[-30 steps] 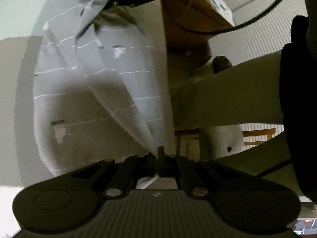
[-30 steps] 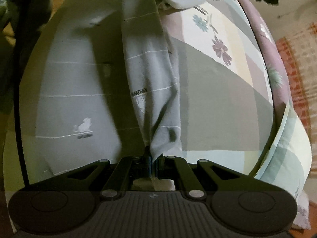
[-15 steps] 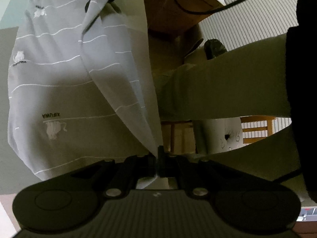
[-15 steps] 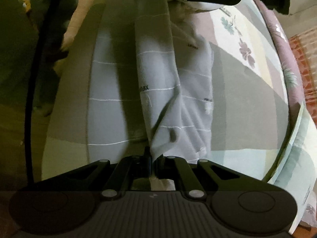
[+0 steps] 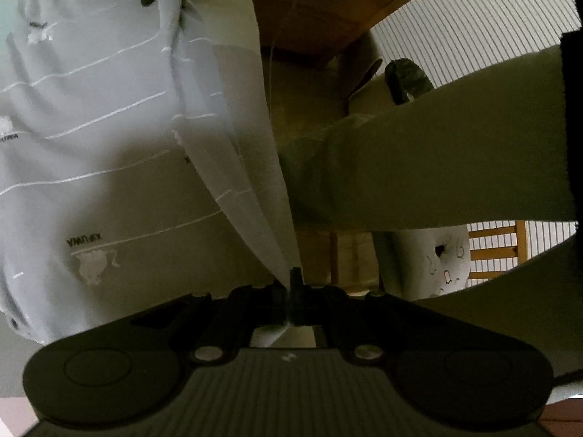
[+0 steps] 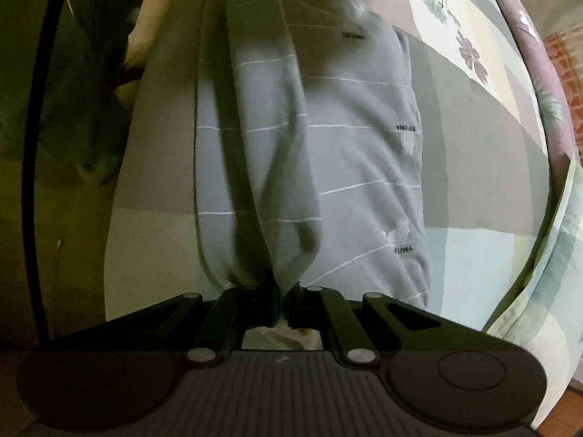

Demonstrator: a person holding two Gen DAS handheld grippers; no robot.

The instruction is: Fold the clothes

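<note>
The left gripper (image 5: 294, 284) is pinched tight on one edge of the grey shirt (image 5: 109, 138). Its two black jaws meet with only the thin cloth between them. From there the shirt runs away in a long fold to the other gripper, which shows at the top of the left wrist view. The shirt has thin white lines across it and small white animal pictures with dark letters. To the right of the cloth, past the side of the bed, is a brown cardboard box (image 5: 328, 11). Nearer is the person's leg in pale trousers (image 5: 437, 153).

In the right wrist view, a black cable (image 6: 32, 145) hangs at the far left. The right gripper (image 6: 282, 291) is also closed tight on the grey shirt, holding a bunched fold. Most of the shirt lies spread on the bed sheet (image 6: 473, 255), and its right side reaches toward the sheet's right edge. The sheet has big pale blocks and flowers.
</note>
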